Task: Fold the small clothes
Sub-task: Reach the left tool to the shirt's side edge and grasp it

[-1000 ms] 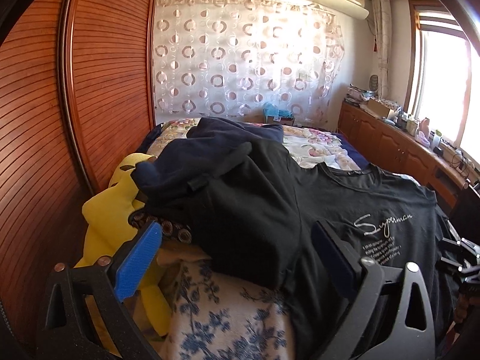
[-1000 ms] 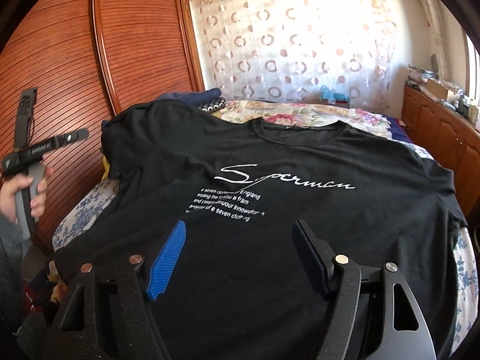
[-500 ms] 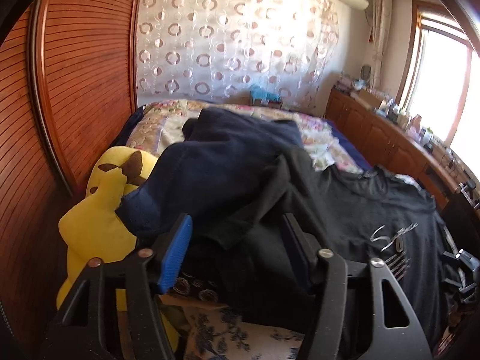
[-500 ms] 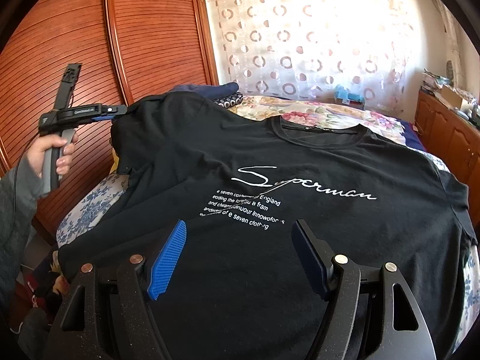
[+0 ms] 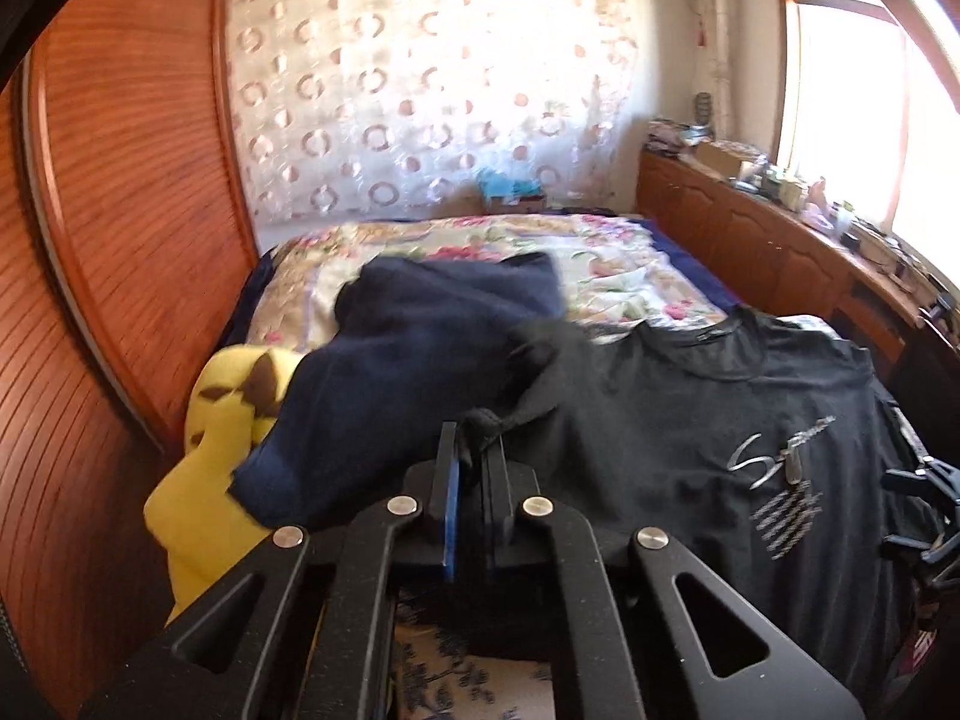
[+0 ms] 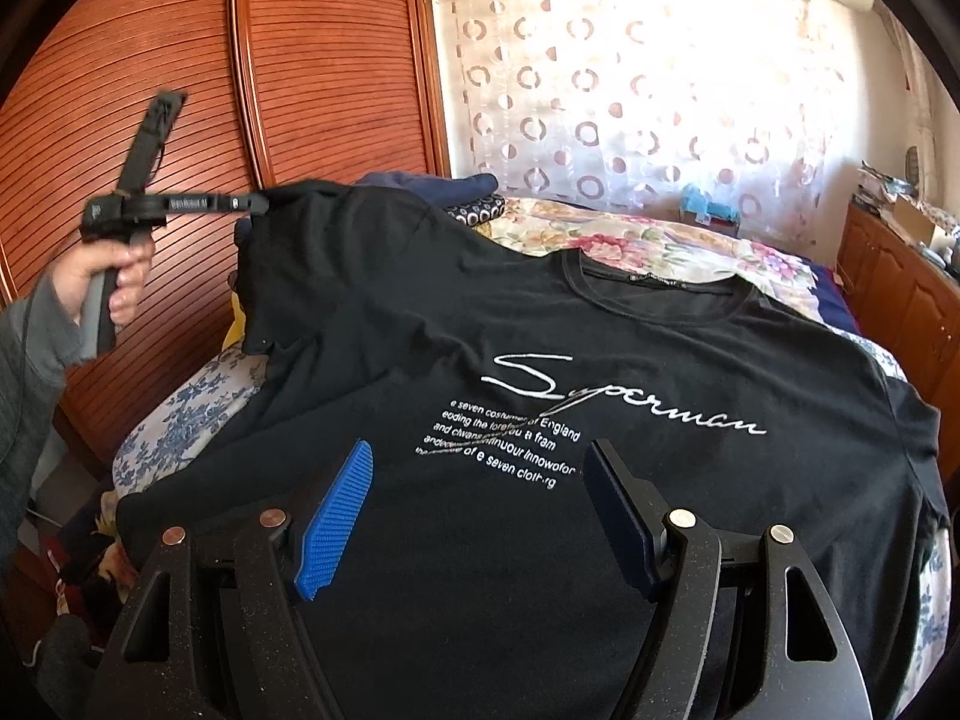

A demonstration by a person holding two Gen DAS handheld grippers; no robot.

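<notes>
A black T-shirt (image 6: 540, 324) with white "Superman" lettering lies front up, spread over the bed. In the right wrist view my left gripper (image 6: 259, 202) is at the shirt's far left sleeve, held up by a person's hand (image 6: 114, 276). Seen from the left wrist, the left gripper (image 5: 474, 450) has its jaws closing tight on a bunched fold of the sleeve (image 5: 516, 384), pads pressing on the cloth. My right gripper (image 6: 480, 468) hovers open over the shirt's lower front, with nothing between its blue pads.
A navy garment (image 5: 420, 348) lies heaped behind the sleeve, beside a yellow plush toy (image 5: 222, 420). Ribbed wooden wardrobe doors (image 6: 330, 60) stand along the left. The floral bedspread (image 5: 480, 252) stretches beyond, and a cluttered wooden cabinet (image 5: 750, 240) runs under the window at right.
The left gripper went from wide open to shut on the shirt's sleeve while moving forward and up, lifting the sleeve edge. The right gripper stayed open over the shirt.
</notes>
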